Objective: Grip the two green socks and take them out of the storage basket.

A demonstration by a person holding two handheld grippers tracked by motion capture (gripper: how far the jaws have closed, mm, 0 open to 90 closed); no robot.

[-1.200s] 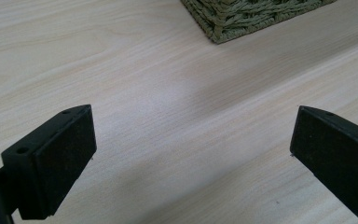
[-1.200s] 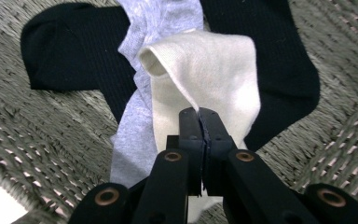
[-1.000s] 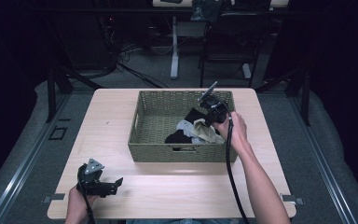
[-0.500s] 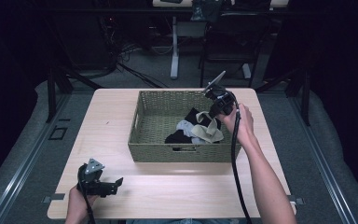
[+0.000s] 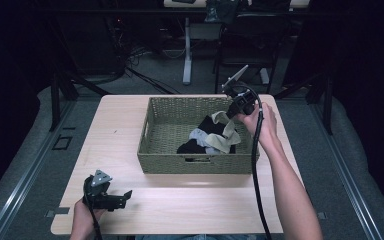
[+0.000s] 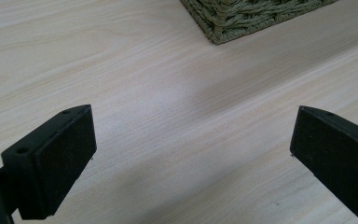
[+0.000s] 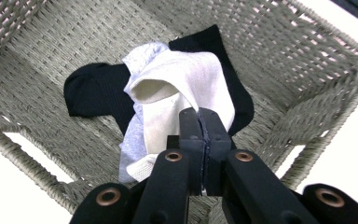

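Observation:
A cream sock [image 7: 177, 84] hangs from my right gripper [image 7: 199, 116], whose jaws are pressed together on its edge. In the high view the right gripper [image 5: 230, 114] is above the right side of the woven basket [image 5: 195, 164], and the cream sock [image 5: 224, 131] trails down into it. A black sock [image 7: 98, 95] and a pale grey sock [image 7: 130, 144] lie under it on the basket floor. My left gripper [image 5: 125, 196] rests near the table's front left corner. Its jaws stand wide apart over bare wood [image 6: 168, 93], with nothing between them.
The basket stands mid-table, slightly right of centre, and its corner [image 6: 242, 14] shows at the top of the left gripper view. Light wooden tabletop [image 5: 115, 135] lies left of and in front of it. Chairs and desk legs stand beyond the table's far edge.
My right gripper has risen above the basket with the cream sock, pulling it up off the pile. The left gripper has stayed where it was.

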